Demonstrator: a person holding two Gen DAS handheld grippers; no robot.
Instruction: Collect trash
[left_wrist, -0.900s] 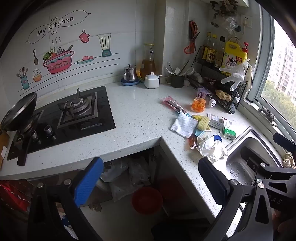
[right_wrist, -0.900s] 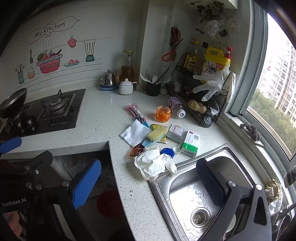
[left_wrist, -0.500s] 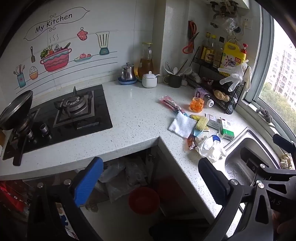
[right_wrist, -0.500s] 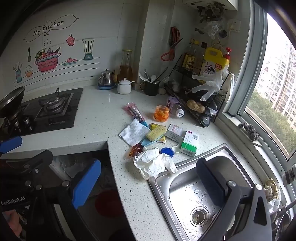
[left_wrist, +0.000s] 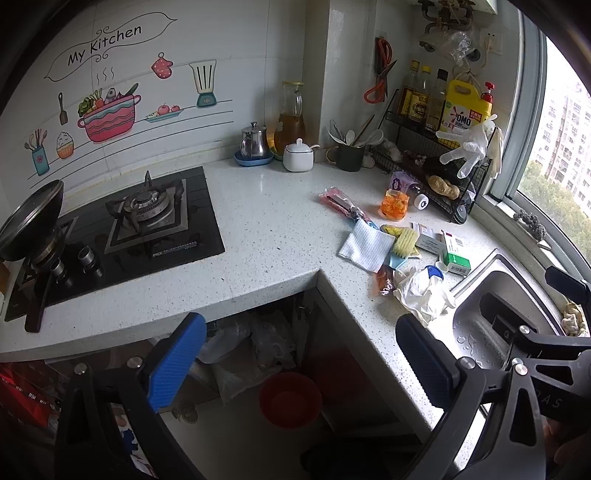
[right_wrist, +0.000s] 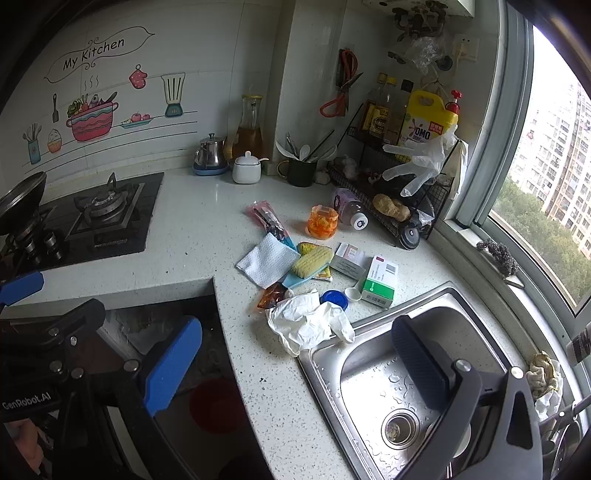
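Both my left gripper and right gripper stand wide apart, holding nothing. Crumpled glove lies at the counter edge, touching the sink rim.

Crumpled glove on counter, beside sink; stove far left.

A speckled white bench bends round an L-shaped corner. Toward ten o'clock a black gas hob is set in it; at four o'clock, a steel sink. Between them lies a scatter — a crumpled white glove, a white cloth, a yellow brush, a green-and-white box, an orange cup and what may be a blue lid.
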